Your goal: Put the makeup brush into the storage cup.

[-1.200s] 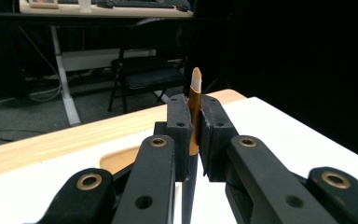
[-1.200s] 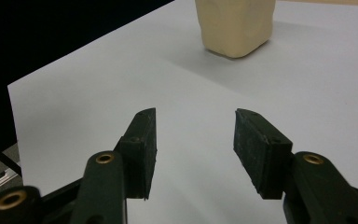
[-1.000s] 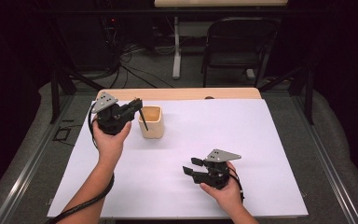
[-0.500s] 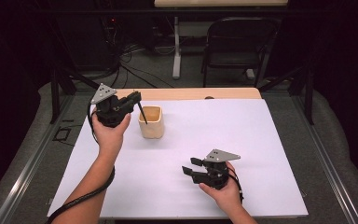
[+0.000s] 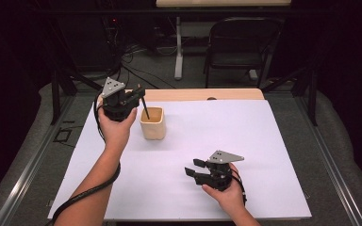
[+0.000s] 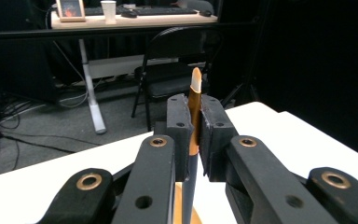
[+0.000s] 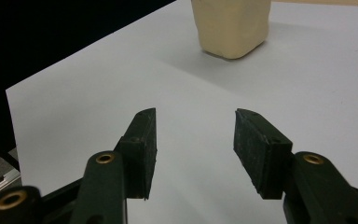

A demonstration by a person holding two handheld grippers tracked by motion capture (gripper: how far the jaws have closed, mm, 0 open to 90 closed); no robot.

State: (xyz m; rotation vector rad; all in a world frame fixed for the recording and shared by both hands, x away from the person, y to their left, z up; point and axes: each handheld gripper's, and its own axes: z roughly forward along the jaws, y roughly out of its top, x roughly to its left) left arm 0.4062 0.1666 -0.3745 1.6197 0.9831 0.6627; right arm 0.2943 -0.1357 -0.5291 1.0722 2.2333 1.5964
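Note:
A cream-coloured cup (image 5: 152, 123) stands on the white table sheet (image 5: 264, 141) at the back left. My left gripper (image 5: 139, 96) hovers just left of the cup, shut on a thin dark pen (image 5: 145, 108) whose lower end dips into the cup's mouth. In the left gripper view the pen (image 6: 194, 116) stands upright between the pads, its orange and white tip above them. My right gripper (image 5: 192, 167) rests low near the front of the table, open, with nothing between its fingers. Its view shows the cup (image 7: 230, 25) farther off.
A wooden table edge (image 5: 207, 94) runs along the back of the sheet. Beyond it stand a black folding chair (image 5: 240, 47) and a desk leg (image 5: 178, 52) among floor cables. Dark curtains close off both sides.
My left gripper has lifted slightly and drifted back, with the pen still in its grip. The right gripper has stayed in place.

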